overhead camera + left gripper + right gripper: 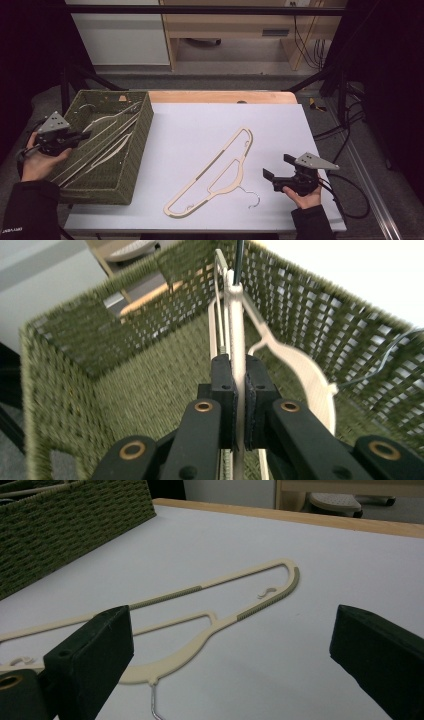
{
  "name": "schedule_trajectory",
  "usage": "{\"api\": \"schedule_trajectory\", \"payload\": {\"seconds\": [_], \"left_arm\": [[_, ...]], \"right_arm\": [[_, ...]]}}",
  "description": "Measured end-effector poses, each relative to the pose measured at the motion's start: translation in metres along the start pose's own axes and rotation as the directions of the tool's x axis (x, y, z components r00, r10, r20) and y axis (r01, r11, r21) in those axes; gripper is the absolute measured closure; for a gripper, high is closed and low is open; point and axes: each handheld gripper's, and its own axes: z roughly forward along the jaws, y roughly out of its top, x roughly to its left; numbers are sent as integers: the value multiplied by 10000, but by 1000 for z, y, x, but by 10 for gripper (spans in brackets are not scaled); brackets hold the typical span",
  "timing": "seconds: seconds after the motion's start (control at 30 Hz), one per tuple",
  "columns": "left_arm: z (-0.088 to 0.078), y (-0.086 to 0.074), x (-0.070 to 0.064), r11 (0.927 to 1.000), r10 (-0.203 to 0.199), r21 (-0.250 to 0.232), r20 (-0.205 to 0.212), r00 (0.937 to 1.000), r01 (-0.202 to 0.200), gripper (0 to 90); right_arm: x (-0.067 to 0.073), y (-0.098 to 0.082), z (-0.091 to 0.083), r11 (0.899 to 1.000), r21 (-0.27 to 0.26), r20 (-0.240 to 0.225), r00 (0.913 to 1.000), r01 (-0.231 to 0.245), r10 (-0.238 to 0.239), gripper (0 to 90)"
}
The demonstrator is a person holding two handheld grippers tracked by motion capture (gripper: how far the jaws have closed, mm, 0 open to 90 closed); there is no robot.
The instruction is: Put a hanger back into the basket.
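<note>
High view: left hand-held gripper (84, 135) clamps hanger (237, 340) inside basket (145, 125) rim.

The woven rectangular basket (131, 150) is olive green; the flat plastic hanger (215, 172) on the pale lavender-grey mat (200, 125) is cream with olive ribbed strips.

I count one woven green basket (131, 176) at the left of the high view, and in it two or three cream hangers (102, 145), overlapping so I cannot settle the number. One more cream hanger (215, 172) lies alone in the middle of my desk (200, 125), so at least three hangers in all. I carry two grippers: my left gripper (86, 135) at the left edge, my right gripper (277, 167) at the lower right, each with two black jaws.
</note>
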Motion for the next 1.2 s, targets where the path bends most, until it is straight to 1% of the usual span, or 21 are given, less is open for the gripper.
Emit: {"api": "schedule_trajectory", "payload": {"seconds": [0.07, 0.1, 0.17, 0.23, 0.27, 0.33, 0.43, 0.5, 0.53, 0.6, 0.67, 0.7, 0.73, 0.77, 0.8, 0.83, 0.97, 1.07, 1.13, 1.2], "left_arm": [[6, -6, -1, 9998, -13, 213, 23, 10000, 13, 855], [8, -9, -2, 9998, -42, 218, 22, 10000, 42, 854], [9, -12, -2, 9996, -225, 176, 118, 9997, 223, 854], [9, -13, -2, 9989, -386, 293, 360, 9986, 375, 852], [10, -13, -3, 9981, -451, 451, 475, 9979, 430, 848], [11, -12, -6, 9963, -521, 719, 623, 9967, 476, 841], [12, -13, -10, 9948, -581, 883, 853, 9947, 506, 826], [14, -12, -12, 9933, -581, 1056, 977, 9935, 477, 816], [14, -12, -15, 9918, -606, 1185, 1064, 9925, 478, 809], [16, -11, -18, 9886, -524, 1466, 1201, 9914, 345, 796], [17, -10, -21, 9862, -505, 1630, 1270, 9906, 293, 784], [18, -10, -23, 9843, -579, 1732, 1369, 9889, 337, 774], [19, -10, -25, 9825, -551, 1841, 1386, 9888, 289, 764], [21, -11, -26, 9791, -564, 2018, 1404, 9885, 272, 757], [23, -12, -27, 9773, -479, 2113, 1471, 9880, 160, 750], [23, -12, -28, 9755, -554, 2190, 1559, 9862, 202, 746], [25, -12, -30, 9744, -655, 2230, 1631, 9844, 279, 738], [24, -10, -32, 9715, -510, 2371, 1746, 9833, 83, 700], [20, -9, -34, 9753, -488, 2208, 1776, 9829, 85, 678], [14, -6, -35, 9799, -424, 1993, 1832, 9822, 51, 673]], "right_arm": [[0, 0, 0, 10000, 3, -17, 10000, 7, -7, 43], [0, 0, 0, 10000, 12, -3, 10000, 7, -7, 43], [0, 0, 0, 10000, 36, -9, 10000, 17, -17, 43], [0, -1, 1, 10000, 64, -37, 10000, 43, -43, 43], [1, -1, 1, 10000, 61, -35, 10000, 19, -19, 44], [1, -1, 1, 10000, 78, -36, 10000, 32, -31, 43], [1, 0, 1, 10000, 31, -43, 10000, -26, 26, 44], [1, 0, 1, 10000, 27, -26, 10000, 18, -18, 44], [1, 0, 1, 10000, 17, -31, 10000, 14, -14, 44], [1, 0, 0, 10000, 11, -55, 10000, 5, -4, 45], [1, 0, 0, 10000, 45, -84, 9999, 60, -60, 45], [1, 0, 0, 10000, 19, -101, 9999, 64, -64, 46], [1, 0, 0, 10000, 25, -110, 9999, 50, -50, 46], [2, 0, 0, 10000, 15, -109, 9999, -15, 16, 46], [2, 0, 0, 10000, 49, -111, 9999, 2, -1, 46], [2, 0, 1, 10000, 68, -115, 9999, 55, -54, 46], [2, 0, 1, 10000, 70, -106, 9999, 43, -43, 46], [3, 0, 1, 10000, 51, -122, 9999, 55, -55, 46], [3, 0, 0, 9999, 75, -151, 9998, 117, -116, 46], [3, 1, 0, 10000, 37, -139, 9999, 54, -54, 46]]}}
